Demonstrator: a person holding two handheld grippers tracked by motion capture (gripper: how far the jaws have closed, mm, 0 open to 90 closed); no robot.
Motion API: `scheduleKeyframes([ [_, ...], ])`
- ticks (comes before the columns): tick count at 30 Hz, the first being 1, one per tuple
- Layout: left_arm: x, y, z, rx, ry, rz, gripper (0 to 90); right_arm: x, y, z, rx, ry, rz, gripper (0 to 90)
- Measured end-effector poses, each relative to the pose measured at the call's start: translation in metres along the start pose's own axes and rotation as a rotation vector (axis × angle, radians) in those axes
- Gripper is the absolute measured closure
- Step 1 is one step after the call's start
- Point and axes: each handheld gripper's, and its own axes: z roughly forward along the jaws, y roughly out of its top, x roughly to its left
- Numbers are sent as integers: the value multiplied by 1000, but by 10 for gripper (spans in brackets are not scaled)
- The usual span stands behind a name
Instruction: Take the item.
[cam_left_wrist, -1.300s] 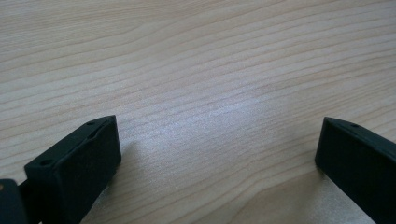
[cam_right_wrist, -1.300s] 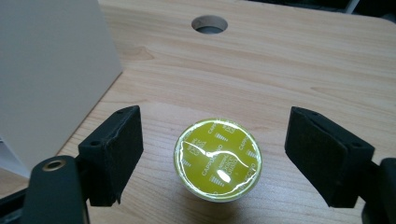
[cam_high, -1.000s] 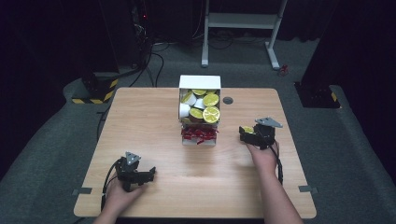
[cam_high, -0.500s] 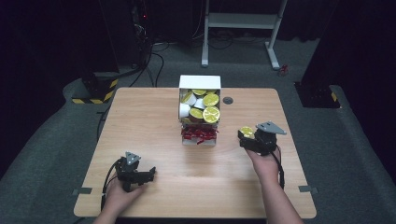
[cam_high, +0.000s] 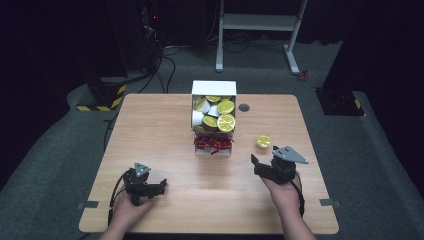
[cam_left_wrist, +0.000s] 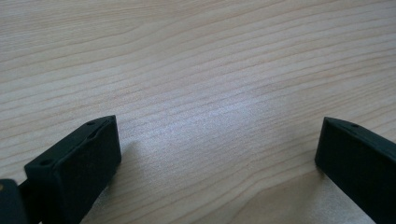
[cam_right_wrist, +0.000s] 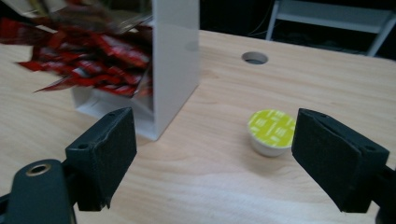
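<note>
While standing free on the table (cam_high: 150, 125), pod: a small cup with yellow-green lid (cam_high: 263, 142), at about 1 o'clock from the right gripper, near but apart from it.
Right gripper (cam_high: 264, 167): jaws wide apart, nothing between the pads; in the right gripper view, pod (cam_right_wrist: 272, 131) ahead, toward the right jaw.
Left gripper (cam_high: 150, 186): resting at 7 o'clock of the table, jaws apart, only bare wood (cam_left_wrist: 196, 93) ahead.
White holder (cam_high: 214, 89): at 12 o'clock, upper part filled with similar pods, red sachets (cam_high: 214, 144) below.
Step in hand: probably pod just set down, gripper drawing off.
Next move: probably to reach again to the holder.
Writing: pale marks on the lid, too small to read; sachets blurred.
</note>
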Motion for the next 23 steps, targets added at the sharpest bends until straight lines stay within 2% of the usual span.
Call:
scheduleKeyframes([
  [5, 0, 0, 0, 0, 0, 1, 5, 12, -11, -4, 21, 21, -20, 142],
  [7, 0, 0, 0, 0, 0, 1, 5, 17, -18, -3, 42, 31, -22, 142],
  [8, 0, 0, 0, 0, 0, 0, 5, 22, -27, 0, 70, 40, -24, 142],
  [10, 0, 0, 0, 0, 0, 0, 6, 24, -31, 1, 82, 42, -28, 142],
  [11, 0, 0, 0, 0, 0, 1, 6, 28, -45, 8, 120, 47, -37, 142],
  [13, 0, 0, 0, 1, 0, 4, 5, 30, -50, 11, 139, 48, -39, 142],
  [14, 0, 0, 0, 0, 0, 1, 5, 33, -64, 20, 194, 53, -44, 142],
  [15, 0, 0, 0, 0, 0, 2, 5, 33, -68, 22, 207, 53, -40, 143],
  [17, 0, 0, 0, 0, -3, 7, 6, 35, -72, 26, 271, 50, -52, 146],
  [20, 0, 0, 0, 0, -4, 9, 6, 38, -71, 25, 240, 53, -57, 145],
  [23, 0, 0, 0, 0, -4, 9, 6, 38, -71, 26, 256, 53, -51, 146],
])
